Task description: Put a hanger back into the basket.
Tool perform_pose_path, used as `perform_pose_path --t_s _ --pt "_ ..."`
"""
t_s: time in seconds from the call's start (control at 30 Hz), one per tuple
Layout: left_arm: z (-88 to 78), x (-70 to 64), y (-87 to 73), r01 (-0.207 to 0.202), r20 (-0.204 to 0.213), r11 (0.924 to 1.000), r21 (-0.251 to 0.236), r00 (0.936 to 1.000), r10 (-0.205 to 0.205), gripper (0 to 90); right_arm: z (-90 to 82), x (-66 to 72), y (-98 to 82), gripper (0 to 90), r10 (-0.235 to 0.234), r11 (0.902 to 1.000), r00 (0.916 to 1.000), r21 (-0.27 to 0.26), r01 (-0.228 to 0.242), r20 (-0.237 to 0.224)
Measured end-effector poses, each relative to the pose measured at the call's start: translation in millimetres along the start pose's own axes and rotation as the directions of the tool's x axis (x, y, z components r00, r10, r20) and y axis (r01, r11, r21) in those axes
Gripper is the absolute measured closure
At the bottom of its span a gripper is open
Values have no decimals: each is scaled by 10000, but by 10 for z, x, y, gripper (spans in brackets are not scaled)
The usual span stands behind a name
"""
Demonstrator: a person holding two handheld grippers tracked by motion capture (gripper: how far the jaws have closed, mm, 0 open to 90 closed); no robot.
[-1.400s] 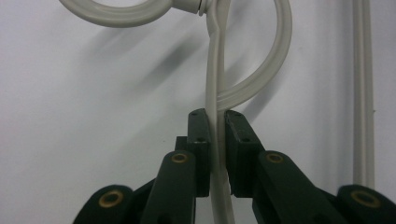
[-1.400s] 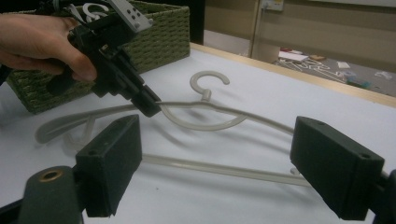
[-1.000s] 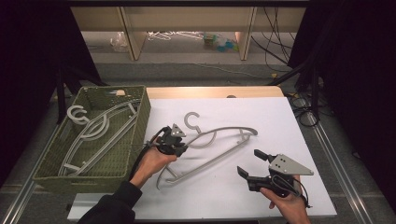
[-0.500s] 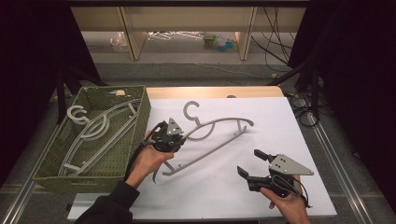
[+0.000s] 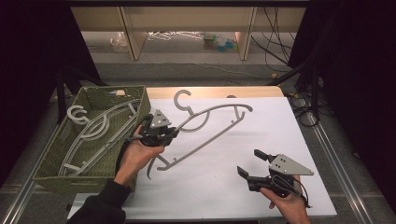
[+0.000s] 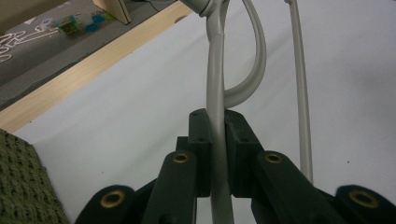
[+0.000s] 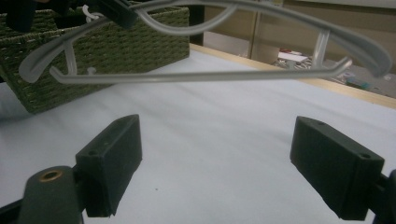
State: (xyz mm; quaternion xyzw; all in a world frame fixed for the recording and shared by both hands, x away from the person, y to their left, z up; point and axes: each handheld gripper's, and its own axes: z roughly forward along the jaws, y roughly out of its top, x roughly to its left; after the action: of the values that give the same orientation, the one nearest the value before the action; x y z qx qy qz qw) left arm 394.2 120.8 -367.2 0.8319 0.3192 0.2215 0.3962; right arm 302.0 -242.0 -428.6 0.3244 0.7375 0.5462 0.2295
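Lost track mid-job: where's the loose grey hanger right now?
High view, left of centre: the hanger hangs above the white table, clamped in the left gripper beside the green basket.

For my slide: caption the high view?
Left gripper lifts a grey hanger beside the basket.

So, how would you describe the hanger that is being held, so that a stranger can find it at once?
Look at the white table, just right of the green woven basket. There a grey plastic hanger hangs above the surface, pinched at its arm by the left tongs. Unlike the other grey hangers, which lie inside the basket, it is outside and lifted off the table.
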Motion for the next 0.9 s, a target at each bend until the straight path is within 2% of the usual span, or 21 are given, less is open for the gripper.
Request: perform_pose_path --t_s 0.13,0.23,0.27,0.3,0.33,0.37,0.4,0.43,0.5,0.53,0.57,0.6,0.63,0.7,0.73,0.9 --pt "-155 48 30 127 -103 9995 -286 9999 -130 819 -2 0 -2 177 16 10000 10000 7 -16 -17" --pt "-253 92 46 305 55 9982 -507 9995 -303 819 -1 -2 -3 177 32 10000 10000 5 -32 -1" --pt "-286 109 53 205 -15 9991 -376 9998 -206 819 -2 -1 -4 177 34 10000 10000 13 -34 2" --pt "-322 142 58 -73 22 9997 -250 10000 74 819 -3 0 -3 177 32 10000 10000 18 -32 -3" --pt "-325 127 50 414 21 9975 -565 9991 -413 819 -3 0 -3 177 20 10000 10000 6 -20 3" --pt "-358 151 48 475 100 9970 -607 9988 -470 819 -1 -3 -4 177 -16 10000 10000 -18 16 11" --pt "-402 155 43 918 234 9947 -454 9956 -908 819 -11 -6 -1 177 -63 9999 9999 109 61 115" --pt "-422 174 43 936 259 9943 -506 9954 -924 819 -6 -13 -3 177 -191 9998 9996 47 190 199" --pt "-505 246 66 658 19 9969 -442 9978 -658 819 -4 -13 -4 177 -210 9998 9995 43 209 217" --pt "-531 286 76 331 -147 9980 -533 9993 -339 819 -4 -15 -2 177 -182 9998 9996 55 181 210" --pt "-562 309 81 218 -190 9987 -466 9996 -227 819 -5 -19 -3 177 -193 9998 9996 55 192 199" --pt "-607 325 81 306 -240 9989 -367 9992 -315 819 -10 -12 -4 177 -55 9999 9998 145 53 173" --pt "-642 358 84 225 -322 9985 -505 9992 -241 819 -8 -6 -8 177 105 9998 9999 161 -106 59" --pt "-739 416 72 454 -465 9977 -498 9978 -477 819 -13 -21 -5 177 -58 9999 9999 146 56 123" --pt "-761 437 69 484 -496 9971 -590 9974 -514 819 -12 -13 -7 177 83 9998 10000 195 -84 56" --pt "-949 583 -9 461 -747 9979 -447 9960 -494 819 -10 -7 -8 177 48 9998 9999 199 -50 106"
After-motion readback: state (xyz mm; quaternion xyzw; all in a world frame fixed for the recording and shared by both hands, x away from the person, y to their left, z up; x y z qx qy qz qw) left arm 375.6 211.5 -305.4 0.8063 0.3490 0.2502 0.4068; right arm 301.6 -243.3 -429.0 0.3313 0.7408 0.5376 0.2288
